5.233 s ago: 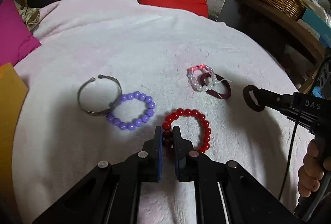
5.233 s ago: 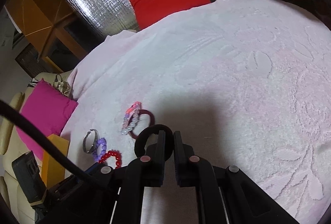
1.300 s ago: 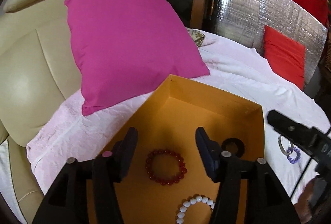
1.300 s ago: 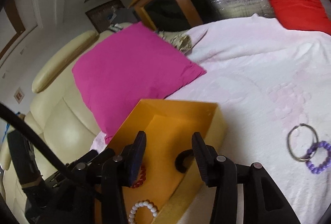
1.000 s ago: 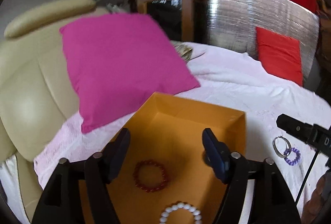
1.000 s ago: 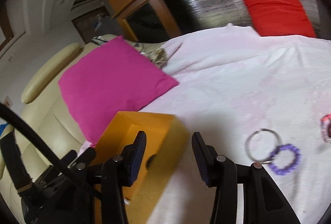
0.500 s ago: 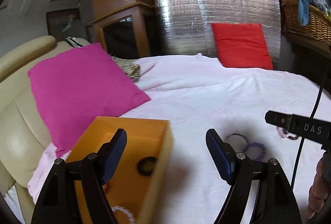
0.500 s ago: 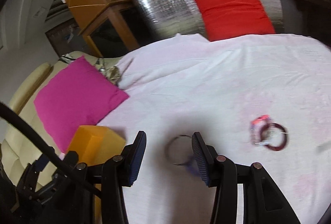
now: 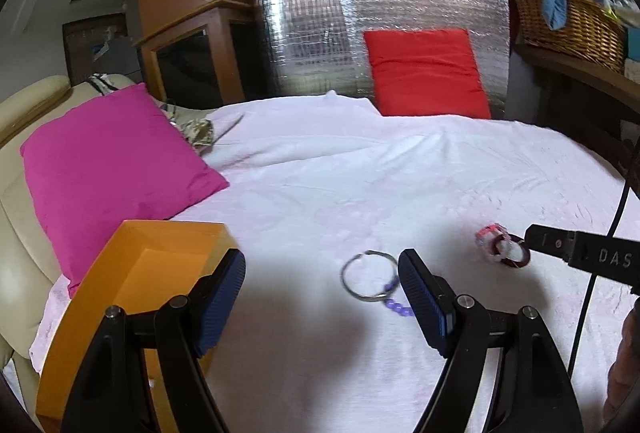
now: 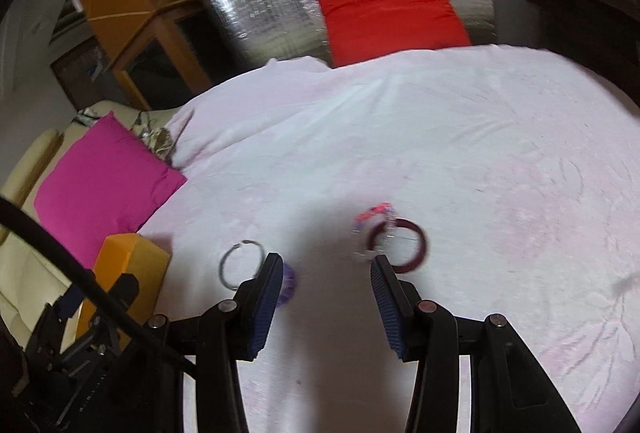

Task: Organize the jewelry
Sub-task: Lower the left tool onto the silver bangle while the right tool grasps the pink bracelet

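Note:
An orange box (image 9: pixel 132 273) stands at the left on the pale pink cloth (image 9: pixel 360 177); it also shows in the right wrist view (image 10: pixel 128 261). A silver bangle (image 9: pixel 368 281) lies on the cloth with a purple bead bracelet (image 9: pixel 396 307) partly hidden behind my finger. A pink bead bracelet (image 9: pixel 489 235) and a dark red bangle (image 9: pixel 516 257) lie to the right. My left gripper (image 9: pixel 322 297) is open and empty above the cloth. My right gripper (image 10: pixel 324 293) is open and empty, with the silver bangle (image 10: pixel 240 267) at its left and the dark red bangle (image 10: pixel 400 245) just ahead.
A magenta cushion (image 9: pixel 112 169) lies on a cream sofa (image 9: pixel 24 137) at the left. A red cushion (image 9: pixel 424 73) leans on a silver foil panel (image 9: pixel 312 33) at the back. A wicker basket (image 9: pixel 568 21) sits on a shelf at the right.
Both grippers let go of jewelry in the orange box, then swung right and away from it. The bracelets on the cloth have come closer in both views.

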{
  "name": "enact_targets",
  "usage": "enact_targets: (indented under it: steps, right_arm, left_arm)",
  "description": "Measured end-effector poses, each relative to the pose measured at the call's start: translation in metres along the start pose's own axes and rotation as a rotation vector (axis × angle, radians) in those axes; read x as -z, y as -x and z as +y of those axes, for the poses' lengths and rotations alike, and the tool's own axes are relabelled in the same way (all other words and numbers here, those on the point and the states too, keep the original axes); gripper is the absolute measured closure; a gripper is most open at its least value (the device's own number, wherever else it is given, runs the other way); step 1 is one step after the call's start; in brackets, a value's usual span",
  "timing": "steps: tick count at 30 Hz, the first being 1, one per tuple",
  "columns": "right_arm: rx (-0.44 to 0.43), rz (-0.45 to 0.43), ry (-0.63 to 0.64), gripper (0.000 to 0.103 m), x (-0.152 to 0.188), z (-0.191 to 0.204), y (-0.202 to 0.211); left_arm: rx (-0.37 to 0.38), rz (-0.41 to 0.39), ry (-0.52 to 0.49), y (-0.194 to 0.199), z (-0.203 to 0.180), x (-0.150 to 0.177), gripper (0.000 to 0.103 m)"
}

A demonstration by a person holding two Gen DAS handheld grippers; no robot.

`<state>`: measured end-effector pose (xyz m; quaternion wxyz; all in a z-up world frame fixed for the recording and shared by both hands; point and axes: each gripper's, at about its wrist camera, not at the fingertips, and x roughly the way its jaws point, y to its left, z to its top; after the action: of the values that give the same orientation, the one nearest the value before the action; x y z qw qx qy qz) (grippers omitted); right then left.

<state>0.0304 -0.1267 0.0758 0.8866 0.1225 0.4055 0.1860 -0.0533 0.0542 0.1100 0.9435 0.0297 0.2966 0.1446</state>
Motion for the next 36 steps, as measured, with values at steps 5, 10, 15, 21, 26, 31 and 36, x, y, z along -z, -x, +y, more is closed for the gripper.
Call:
enact_targets:
  steps: [5, 10, 15, 21, 26, 31, 36]
  right_arm:
    - [0.041, 0.007, -0.019, 0.054, 0.002, -0.024, 0.007]
    - [0.06, 0.008, -0.052, 0.054, 0.0, -0.044, 0.011]
    - [0.07, 0.01, -0.069, 0.054, -0.003, -0.053, 0.01]
    - [0.087, 0.023, -0.11, 0.054, -0.006, -0.07, -0.001]
    - [0.087, 0.048, -0.123, 0.054, -0.01, -0.08, -0.015]
    - [0.049, 0.061, -0.118, 0.054, -0.016, -0.079, -0.026]
    - [-0.019, 0.077, -0.127, 0.054, -0.02, -0.074, -0.037]
  left_arm:
    - [0.016, 0.017, -0.018, -0.005, -0.02, 0.002, 0.024]
    - [0.029, 0.043, -0.036, -0.012, -0.034, 0.005, 0.024]
    - [0.086, 0.163, 0.015, -0.036, -0.031, 0.013, 0.024]
    - [0.12, 0.297, 0.136, -0.062, -0.007, 0.027, 0.024]
    - [0.12, 0.307, 0.132, -0.068, 0.003, 0.03, 0.024]
    - [0.106, 0.317, 0.134, -0.076, 0.016, 0.031, 0.024]
    - [0.126, 0.307, 0.123, -0.084, 0.024, 0.032, 0.024]
